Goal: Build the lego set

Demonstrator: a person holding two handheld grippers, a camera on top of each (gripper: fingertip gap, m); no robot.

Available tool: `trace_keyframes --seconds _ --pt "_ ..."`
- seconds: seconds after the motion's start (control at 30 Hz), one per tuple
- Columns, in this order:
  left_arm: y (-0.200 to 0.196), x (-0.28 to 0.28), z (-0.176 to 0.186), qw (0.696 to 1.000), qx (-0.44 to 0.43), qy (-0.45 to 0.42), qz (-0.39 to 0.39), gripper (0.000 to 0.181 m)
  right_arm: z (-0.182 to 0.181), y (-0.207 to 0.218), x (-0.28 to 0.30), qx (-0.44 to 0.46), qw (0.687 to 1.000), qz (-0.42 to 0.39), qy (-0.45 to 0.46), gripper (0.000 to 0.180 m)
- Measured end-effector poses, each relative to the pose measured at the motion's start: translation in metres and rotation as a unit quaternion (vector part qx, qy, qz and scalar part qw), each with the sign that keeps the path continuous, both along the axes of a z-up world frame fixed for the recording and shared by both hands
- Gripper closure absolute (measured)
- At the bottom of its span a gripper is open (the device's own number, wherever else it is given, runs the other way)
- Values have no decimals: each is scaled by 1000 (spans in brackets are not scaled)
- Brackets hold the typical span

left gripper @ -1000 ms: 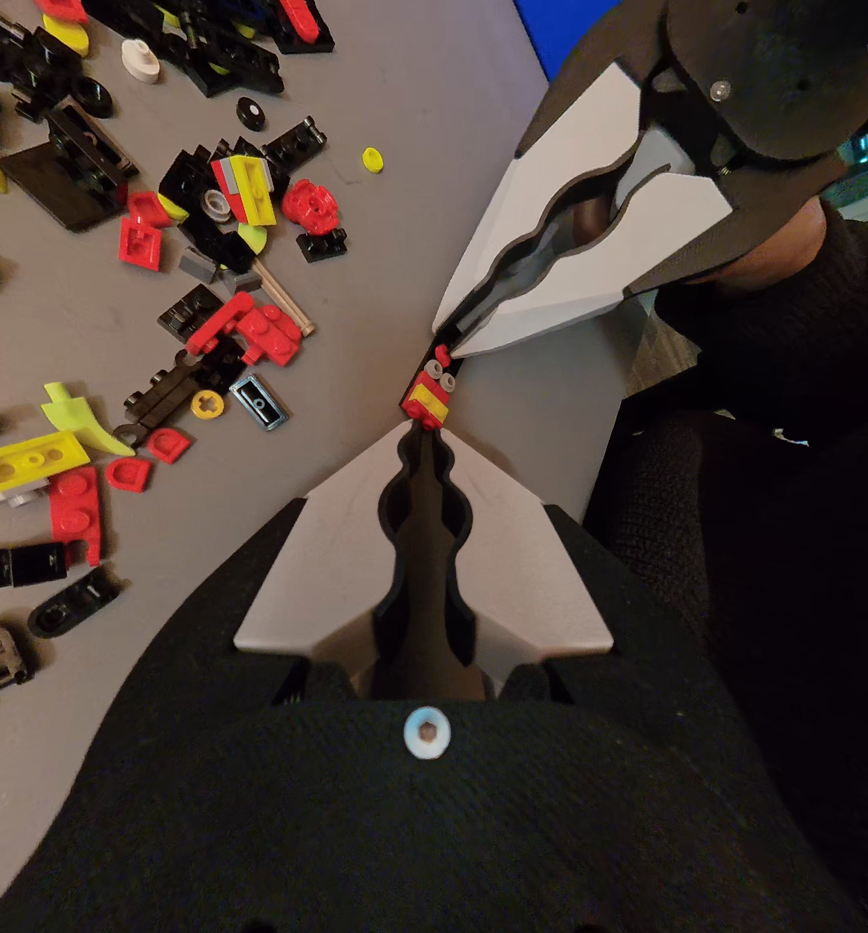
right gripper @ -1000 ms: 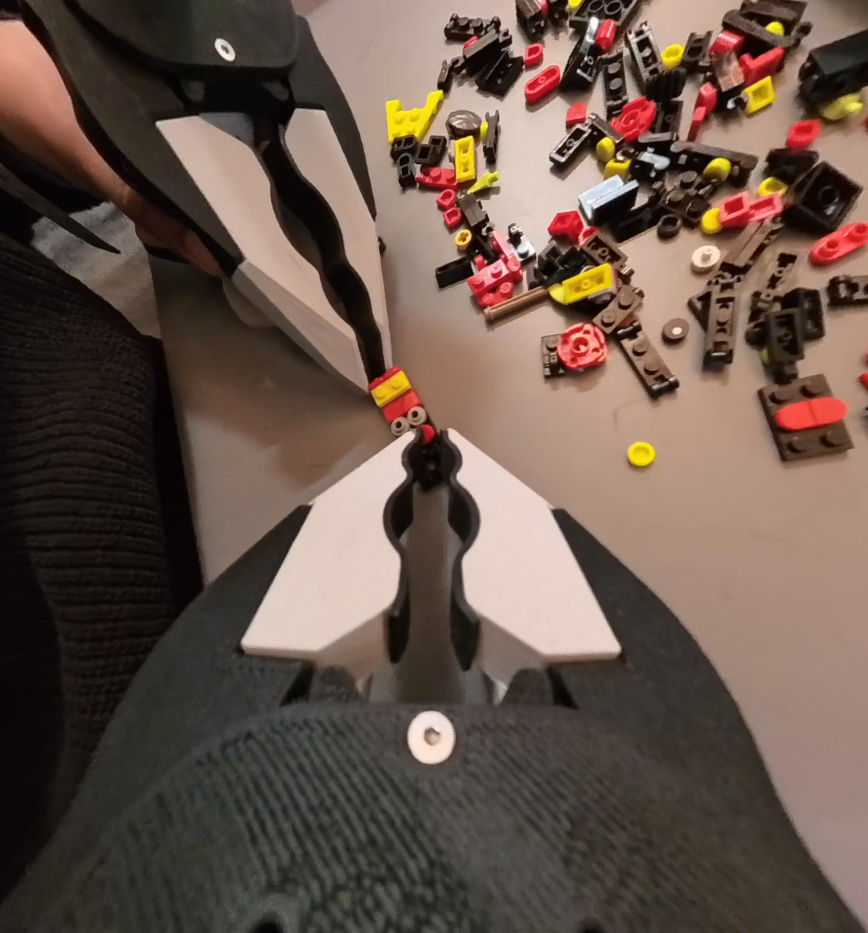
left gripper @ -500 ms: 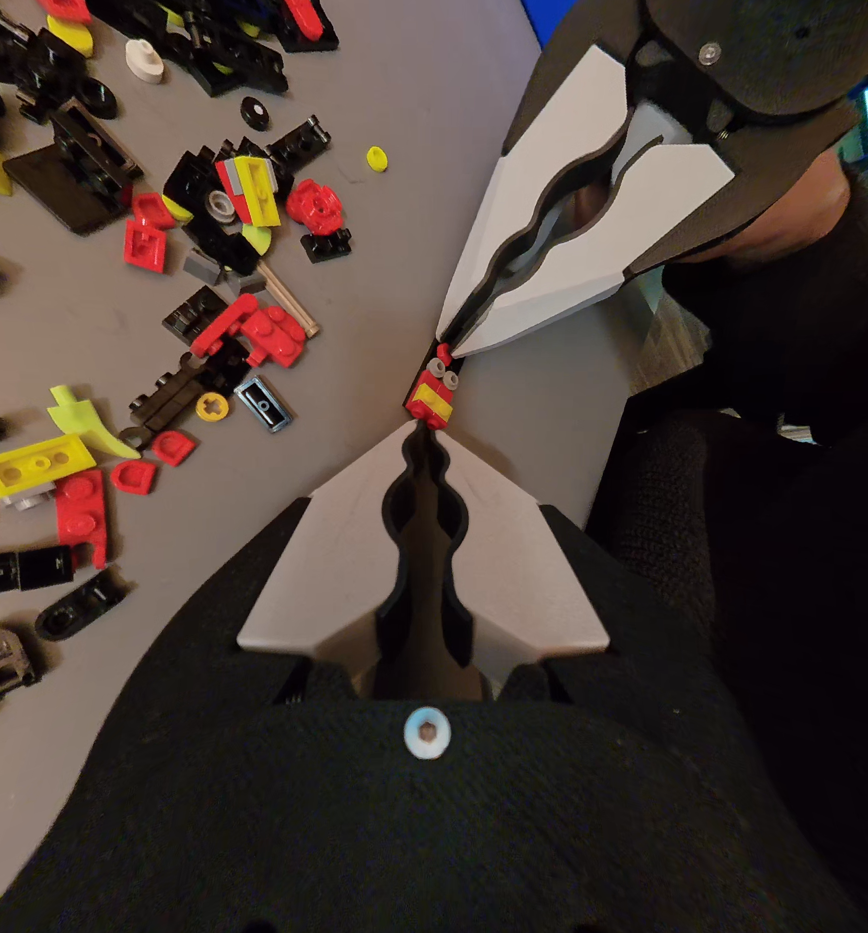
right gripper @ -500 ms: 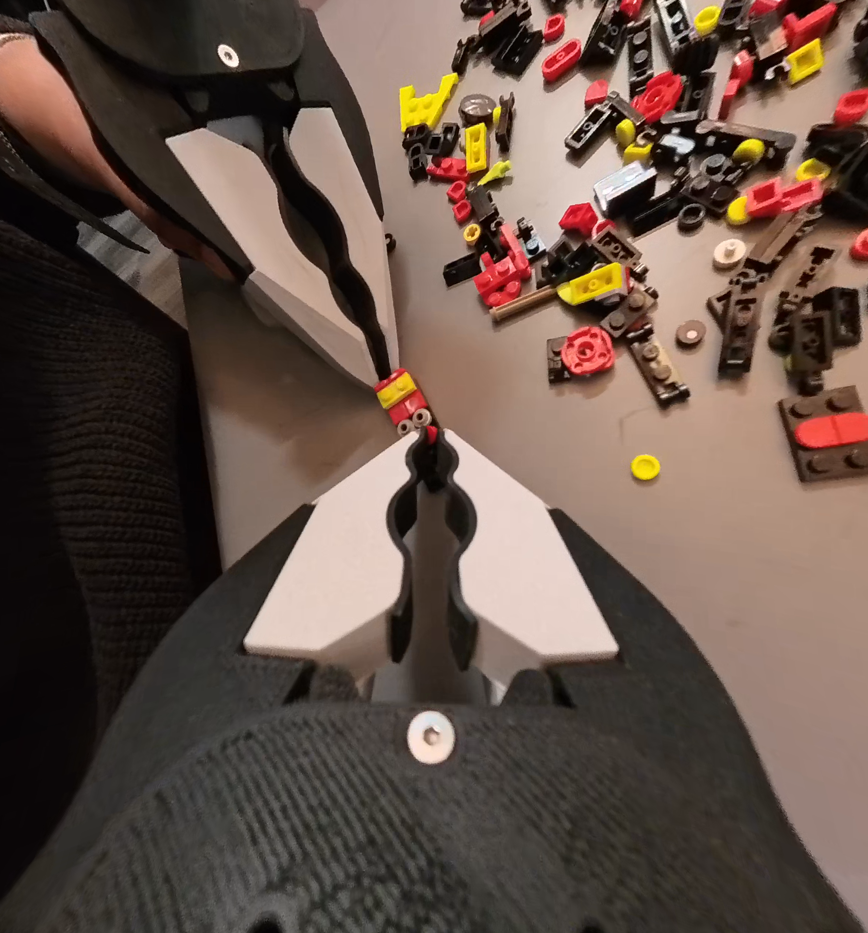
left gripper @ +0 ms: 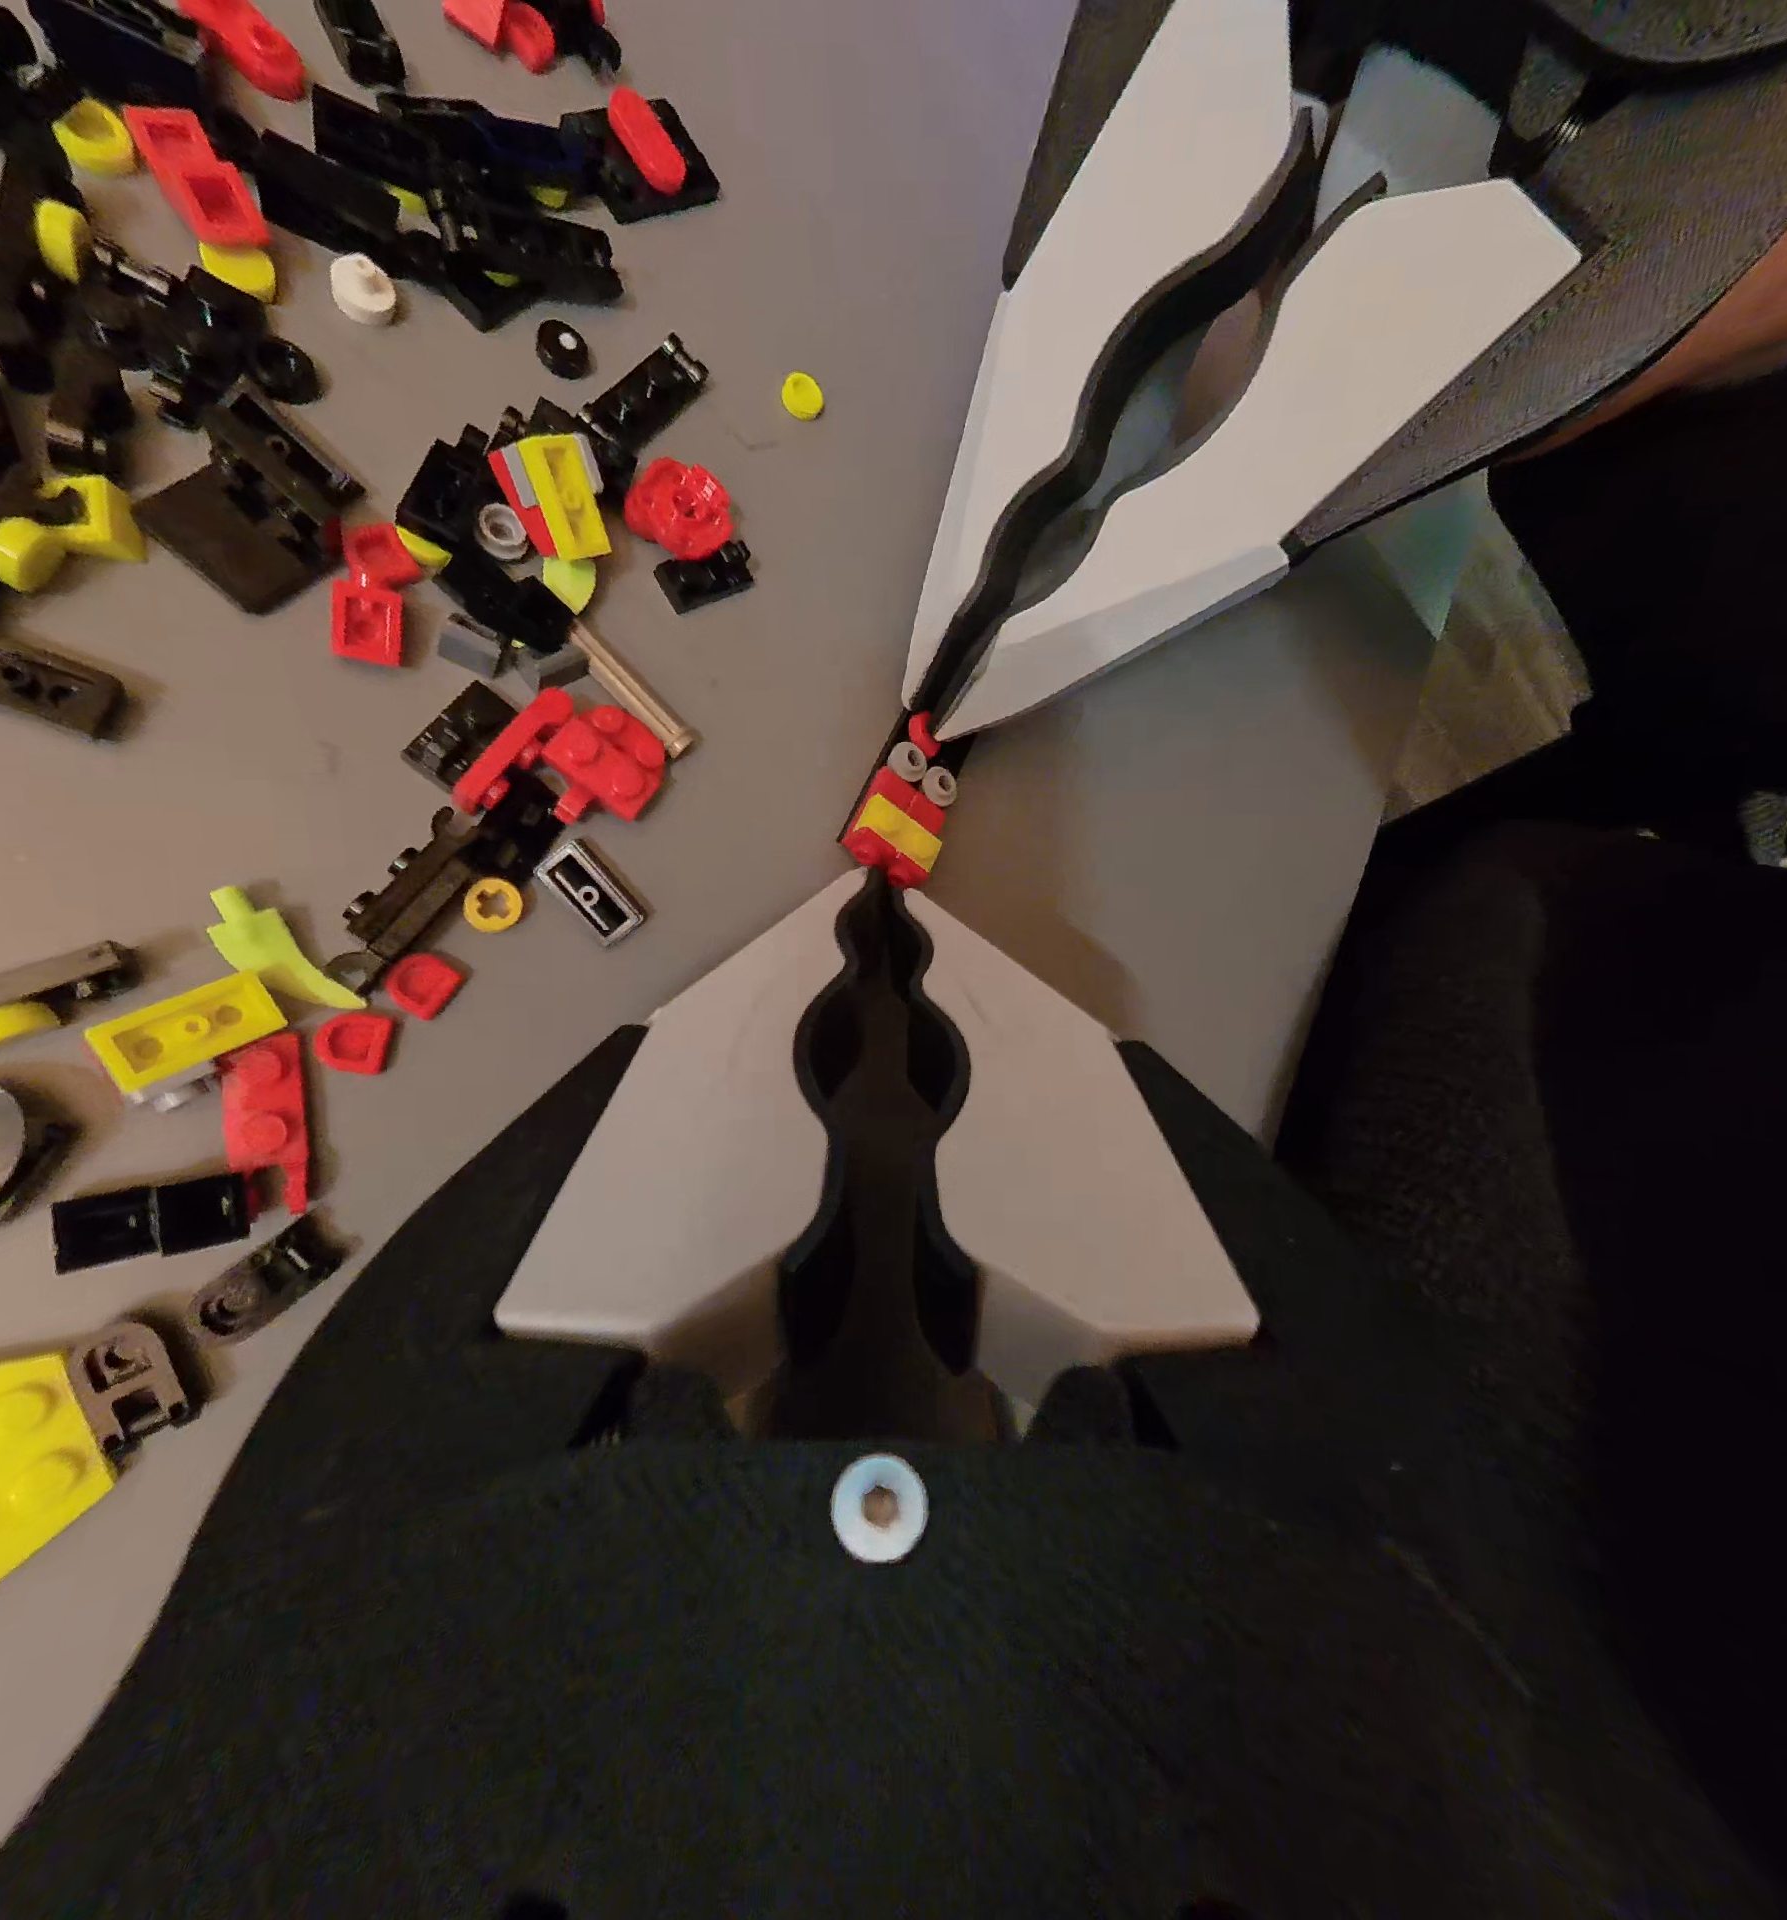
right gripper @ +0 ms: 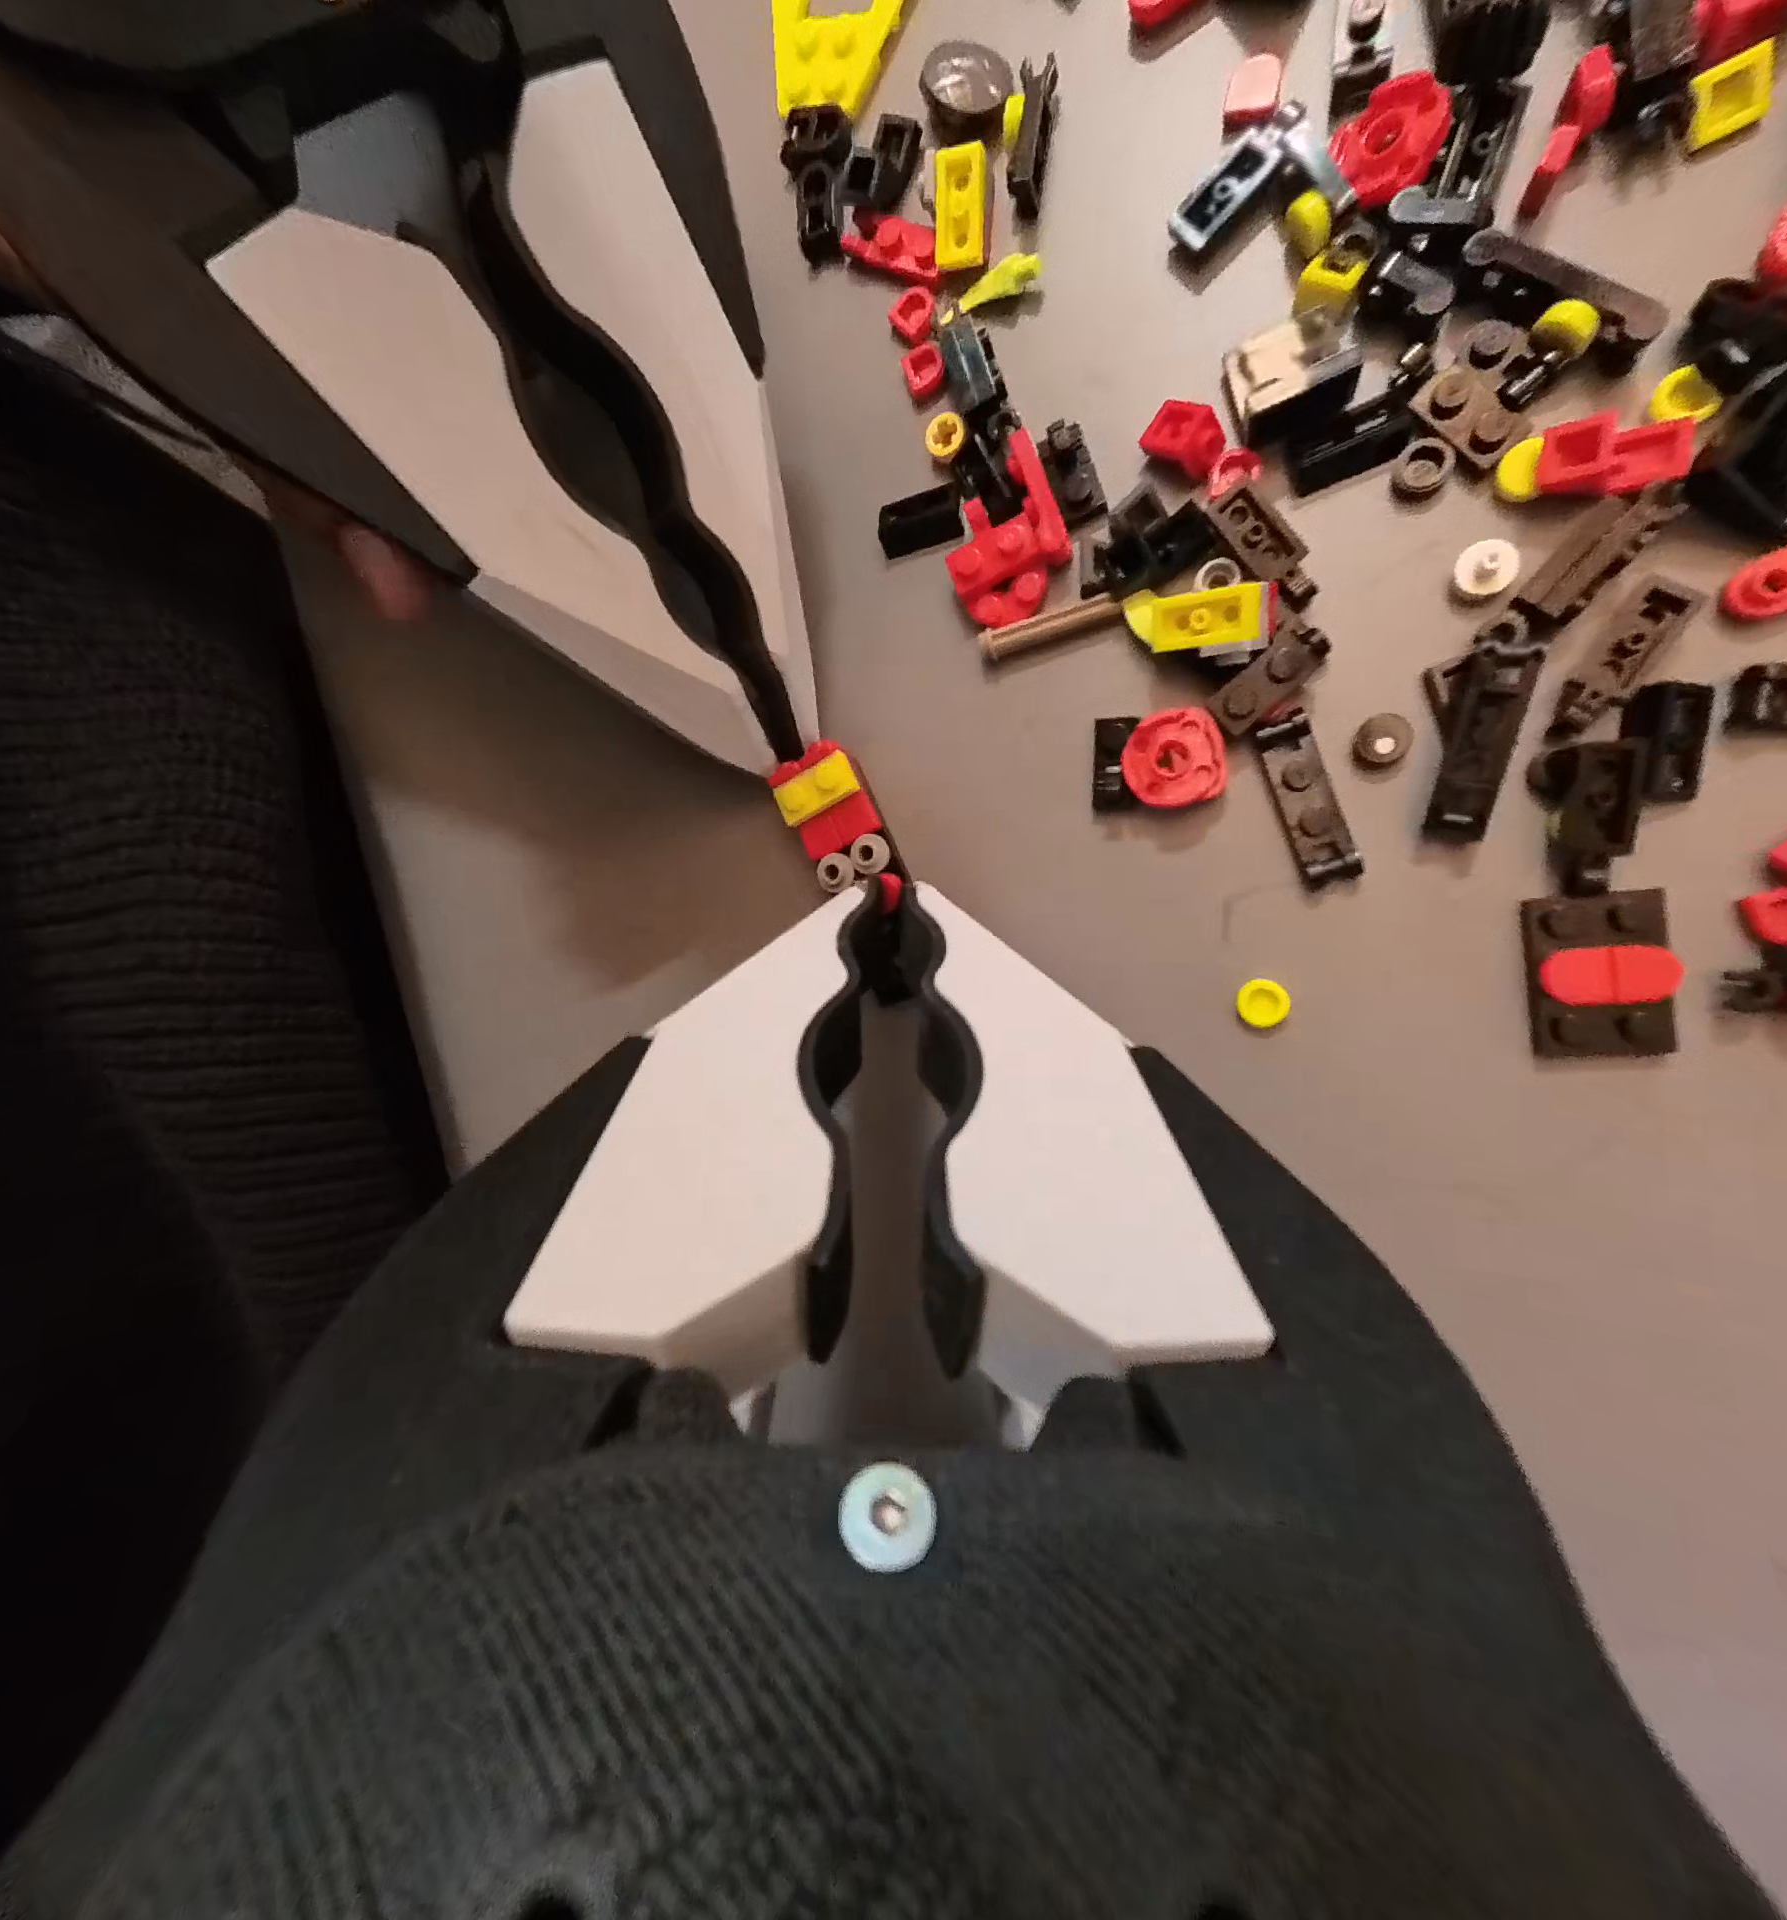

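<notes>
A small red and yellow lego assembly [left gripper: 899,821] with two grey round studs hangs in the air over the table's near edge. My left gripper [left gripper: 884,883] is shut on its red and yellow end. My right gripper [left gripper: 930,722] comes in from the upper right, shut on a small red piece [left gripper: 920,727] pressed against the stud end. In the right wrist view the right gripper [right gripper: 884,896] holds that red piece [right gripper: 887,886] against the assembly [right gripper: 827,805], and the left gripper [right gripper: 790,753] reaches in from the upper left.
Many loose red, yellow and black lego pieces [left gripper: 556,748] lie spread over the grey table [left gripper: 816,208], also seen in the right wrist view [right gripper: 1180,613]. A yellow round stud [right gripper: 1263,1003] lies alone. The table edge and the person's dark sweater [left gripper: 1595,1143] are beside the grippers. The grippers are tip to tip, or close to it.
Both grippers stay tip to tip on the assembly. The pair has drifted slightly, so the loose pieces appear nearer in the right wrist view.
</notes>
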State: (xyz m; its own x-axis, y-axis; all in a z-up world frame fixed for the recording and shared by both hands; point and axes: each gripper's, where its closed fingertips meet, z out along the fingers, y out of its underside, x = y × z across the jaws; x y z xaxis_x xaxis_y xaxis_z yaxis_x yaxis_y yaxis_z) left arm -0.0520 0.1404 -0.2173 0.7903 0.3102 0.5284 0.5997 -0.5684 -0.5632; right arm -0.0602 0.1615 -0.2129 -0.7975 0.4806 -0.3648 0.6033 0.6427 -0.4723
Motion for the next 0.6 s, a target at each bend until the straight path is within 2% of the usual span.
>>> trace_keyframes --seconds 0.03,0.17,0.37,0.6 --pt "0 0 0 1000 4 -12 3 181 0 0 0 6 1000 5 -3 179" --pt "1 -1 1 999 19 -45 9 181 -1 0 0 33 998 43 -13 179" --pt "1 -4 1 999 16 -29 4 181 -2 -1 -1 75 988 132 -32 179" --pt "1 -4 1 999 18 -34 -1 181 -3 -1 -1 83 973 200 -85 179"
